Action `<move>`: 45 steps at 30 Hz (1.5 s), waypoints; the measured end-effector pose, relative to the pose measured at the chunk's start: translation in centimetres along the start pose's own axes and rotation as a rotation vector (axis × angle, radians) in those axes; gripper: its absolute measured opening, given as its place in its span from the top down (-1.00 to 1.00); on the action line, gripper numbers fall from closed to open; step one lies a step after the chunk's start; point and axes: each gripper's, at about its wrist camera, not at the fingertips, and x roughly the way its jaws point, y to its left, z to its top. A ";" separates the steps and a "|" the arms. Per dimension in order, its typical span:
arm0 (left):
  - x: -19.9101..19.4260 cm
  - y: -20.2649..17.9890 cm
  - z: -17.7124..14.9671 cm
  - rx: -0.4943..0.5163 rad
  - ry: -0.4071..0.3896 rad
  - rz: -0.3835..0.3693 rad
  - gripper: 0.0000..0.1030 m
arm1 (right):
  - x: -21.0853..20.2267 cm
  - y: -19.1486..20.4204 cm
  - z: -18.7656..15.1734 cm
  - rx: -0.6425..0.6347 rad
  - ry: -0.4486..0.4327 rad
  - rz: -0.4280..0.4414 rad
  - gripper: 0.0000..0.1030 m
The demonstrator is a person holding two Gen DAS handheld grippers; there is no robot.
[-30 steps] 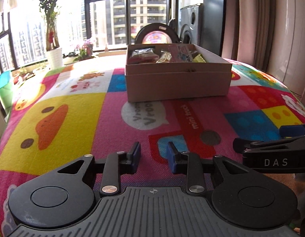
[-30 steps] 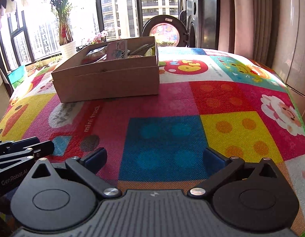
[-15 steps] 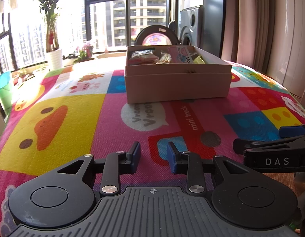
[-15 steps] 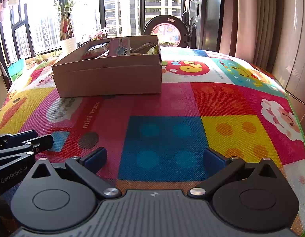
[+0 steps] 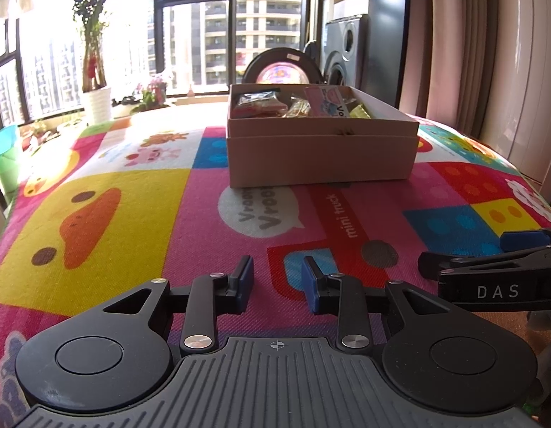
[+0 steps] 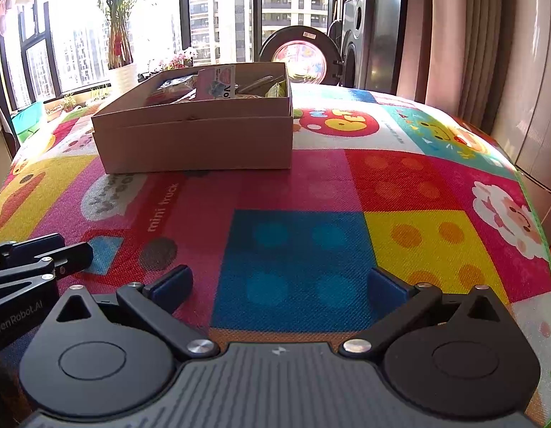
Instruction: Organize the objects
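Sunlight pours through tall windows [image 5: 197, 32] onto a bright cartoon play mat [image 5: 108, 221] patched with a yellow duck face, a red "mini truck" panel and blue and yellow block squares. Behind the mat stand a potted plant [image 5: 93, 71] in a white pot and a washing machine [image 6: 300, 57] with its round door facing the room.

Near the far middle of the mat sits an open cardboard box [image 5: 322, 153], its lid off, holding a jumble of small wrapped packets [image 5: 257, 105] and a pink card [image 6: 216, 83] standing on edge. Which items lie underneath cannot be told.

Both grippers rest low near the near edge of the mat, well apart from the box and side by side. The left gripper [image 5: 277, 280] has its blue-padded fingers drawn to a narrow gap with nothing between them. The right gripper [image 6: 279, 285] has its fingers spread wide, also empty, above the blue square
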 end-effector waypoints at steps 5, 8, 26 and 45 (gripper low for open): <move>0.0 0.3 0.0 -0.018 -0.001 -0.014 0.35 | 0.0 0.0 0.0 0.000 0.000 -0.004 -1.00; 0.0 0.3 0.0 -0.019 -0.003 -0.015 0.35 | 0.0 0.0 0.0 0.000 0.000 -0.005 -1.00; 0.0 0.6 -0.1 -0.024 -0.007 -0.024 0.35 | 0.0 0.1 0.0 0.001 -0.001 -0.006 -1.00; 0.0 0.6 -0.1 -0.024 -0.007 -0.024 0.35 | 0.0 0.1 0.0 0.001 -0.001 -0.007 -1.00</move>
